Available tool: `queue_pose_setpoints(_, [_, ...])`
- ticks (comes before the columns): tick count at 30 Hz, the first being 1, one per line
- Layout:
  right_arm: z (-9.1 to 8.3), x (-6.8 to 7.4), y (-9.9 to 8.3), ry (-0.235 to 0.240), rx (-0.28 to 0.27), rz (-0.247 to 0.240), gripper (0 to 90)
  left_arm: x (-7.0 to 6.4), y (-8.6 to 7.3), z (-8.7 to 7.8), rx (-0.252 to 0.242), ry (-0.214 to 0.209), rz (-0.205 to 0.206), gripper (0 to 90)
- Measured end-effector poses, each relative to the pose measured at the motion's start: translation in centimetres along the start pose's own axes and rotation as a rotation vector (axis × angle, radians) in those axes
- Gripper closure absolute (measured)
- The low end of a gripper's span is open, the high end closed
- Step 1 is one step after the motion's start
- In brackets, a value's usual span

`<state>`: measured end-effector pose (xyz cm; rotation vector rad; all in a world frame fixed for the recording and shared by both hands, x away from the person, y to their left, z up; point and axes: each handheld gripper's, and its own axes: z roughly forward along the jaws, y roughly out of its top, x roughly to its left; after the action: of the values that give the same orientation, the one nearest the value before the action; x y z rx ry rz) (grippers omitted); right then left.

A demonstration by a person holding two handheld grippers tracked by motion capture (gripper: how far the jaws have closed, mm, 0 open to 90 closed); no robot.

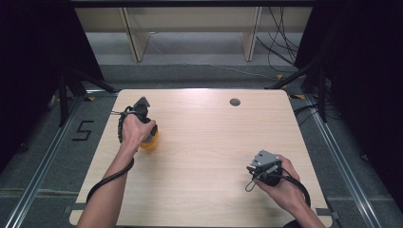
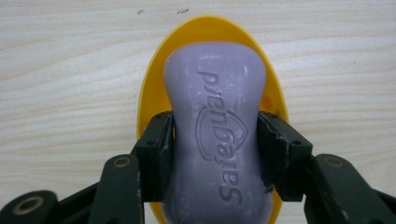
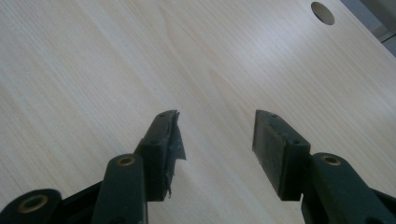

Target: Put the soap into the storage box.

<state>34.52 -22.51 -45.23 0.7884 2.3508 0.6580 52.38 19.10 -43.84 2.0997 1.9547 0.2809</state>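
A lilac bar of soap (image 2: pixel 215 121) with embossed lettering lies in a yellow oval soap dish (image 2: pixel 154 79) on the wooden table. My left gripper (image 2: pixel 215 140) is shut on the soap, its pads pressed against the bar's narrow waist on both sides. In the high view the left gripper (image 1: pixel 141 114) points down at the table's left side, and a hand covers most of the yellow dish (image 1: pixel 150 144). My right gripper (image 3: pixel 215 135) is open with nothing between its jaws, over bare wood. It is held near the table's front right (image 1: pixel 262 166).
A round cable hole (image 1: pixel 235 101) sits in the table (image 1: pixel 209 142) near the far edge, also seen as a cable hole (image 3: pixel 322 12) in the right gripper view. Black stands and cables flank the table on the floor.
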Motion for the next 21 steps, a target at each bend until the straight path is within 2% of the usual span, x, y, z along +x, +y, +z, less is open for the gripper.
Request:
queue_pose_setpoints(1, [0.0,0.0,0.0,0.000,0.000,0.000,50.8,-0.1,-0.1,0.0,0.004,0.001,-0.011,48.1])
queue_pose_setpoints(5, [0.0,0.0,0.0,0.002,0.000,-0.002,50.8,-0.1,-0.2,0.2,0.001,0.006,-0.015,48.0])
queue_pose_setpoints(10, [0.0,0.0,0.0,0.002,0.000,-0.003,50.8,-0.2,-0.3,0.7,-0.024,0.003,-0.033,47.8])
queue_pose_setpoints(12, [0.1,0.0,0.0,0.003,0.000,-0.004,50.8,-0.2,-0.4,0.6,-0.021,0.002,-0.021,47.9])
queue_pose_setpoints(17, [0.1,0.0,0.0,0.006,0.000,-0.009,50.8,-0.2,-0.3,0.1,-0.052,-0.001,-0.005,47.9])
queue_pose_setpoints(21, [0.0,0.0,0.0,0.008,0.002,-0.006,50.8,-0.4,-0.3,-0.6,-0.075,-0.003,-0.007,46.2])
